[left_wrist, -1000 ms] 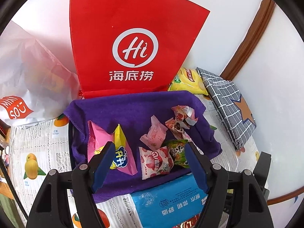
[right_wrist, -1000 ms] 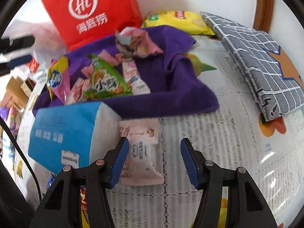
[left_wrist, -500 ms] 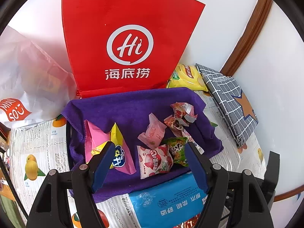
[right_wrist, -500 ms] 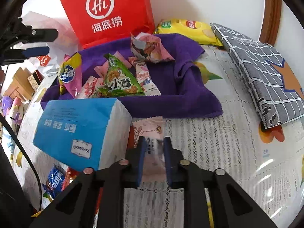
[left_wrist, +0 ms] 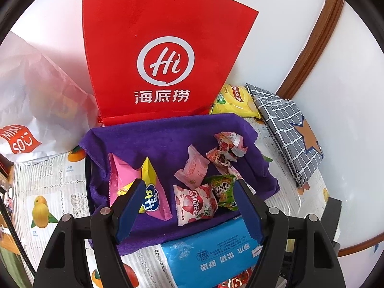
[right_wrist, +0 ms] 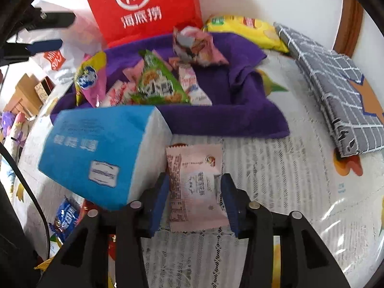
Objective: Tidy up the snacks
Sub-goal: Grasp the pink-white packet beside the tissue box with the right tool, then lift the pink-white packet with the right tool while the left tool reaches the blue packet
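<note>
A purple towel (left_wrist: 156,144) holds several snack packets: a pink-and-yellow one (left_wrist: 134,187), a pale pink one (left_wrist: 193,169), a strawberry one (left_wrist: 194,204) and a green one (left_wrist: 224,189). My left gripper (left_wrist: 189,206) hovers open and empty above its near edge. My right gripper (right_wrist: 195,198) is shut on a pale pink snack packet (right_wrist: 194,187), held above the newspaper cloth just in front of the towel (right_wrist: 240,110). The green packet (right_wrist: 158,84) lies on the towel ahead.
A blue tissue pack (right_wrist: 100,153) lies left of the right gripper and shows in the left view (left_wrist: 216,252). A red Hi bag (left_wrist: 163,60) stands behind the towel. A yellow chips bag (left_wrist: 232,100) and a folded grey checked cloth (right_wrist: 336,84) lie to the right. A white bag (left_wrist: 31,100) is at left.
My right gripper closed on the pale pink packet by the tissue pack and now holds it across its width, raised a little. My left gripper stayed open, barely moving.
</note>
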